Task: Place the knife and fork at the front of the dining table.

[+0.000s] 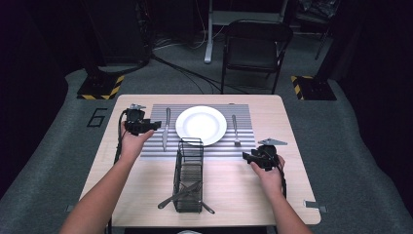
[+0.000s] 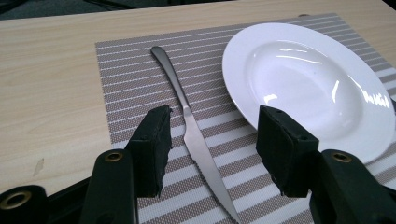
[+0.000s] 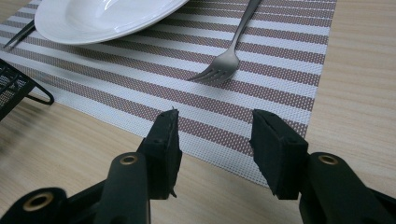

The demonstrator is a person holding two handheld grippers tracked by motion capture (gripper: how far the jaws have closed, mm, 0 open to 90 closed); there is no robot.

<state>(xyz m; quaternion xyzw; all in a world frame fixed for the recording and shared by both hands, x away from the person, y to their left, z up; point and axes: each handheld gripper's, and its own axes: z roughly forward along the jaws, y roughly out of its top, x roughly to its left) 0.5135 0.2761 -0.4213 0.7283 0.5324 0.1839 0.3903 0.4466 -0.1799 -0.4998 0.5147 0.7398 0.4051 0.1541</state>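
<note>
Pale wood table (image 1: 253, 190), striped woven placemat (image 1: 243, 109) on its far half, white plate (image 1: 200, 125) at the mat's centre. Knife (image 2: 187, 116) noted at 9 o'clock of the plate, flat on the mat, handle away from the person, just beside the rim and not touching it. Fork (image 1: 235, 129) noted at 3 o'clock of the plate, likewise flat, tines toward the person. Black wire caddy (image 1: 189, 175) at 6 o'clock of the plate, its far end resting on the mat's near edge. Cutlery left in caddy (image 1: 168, 200): at least two crossed pieces, protruding at the near end, kind not determinable. Left gripper (image 2: 214, 114) at 9 o'clock of the knife, raised over the mat, jaws well apart, nothing between the pads, knife lying free beneath. Right gripper (image 3: 215, 114) at 5 o'clock of the fork, over the mat's near right corner, jaws parted to a moderate gap, holding nothing. Judged status: place setting well advanced, with plate, knife and fork laid. Outstanding, by judgement: transfer of the remaining pieces from the caddy to the mat. Markings: large figure "6" (image 1: 99, 117) on the floor at 9 o'clock of the table. No brand or lettering legible on plate, cutlery, caddy or mat.
</note>
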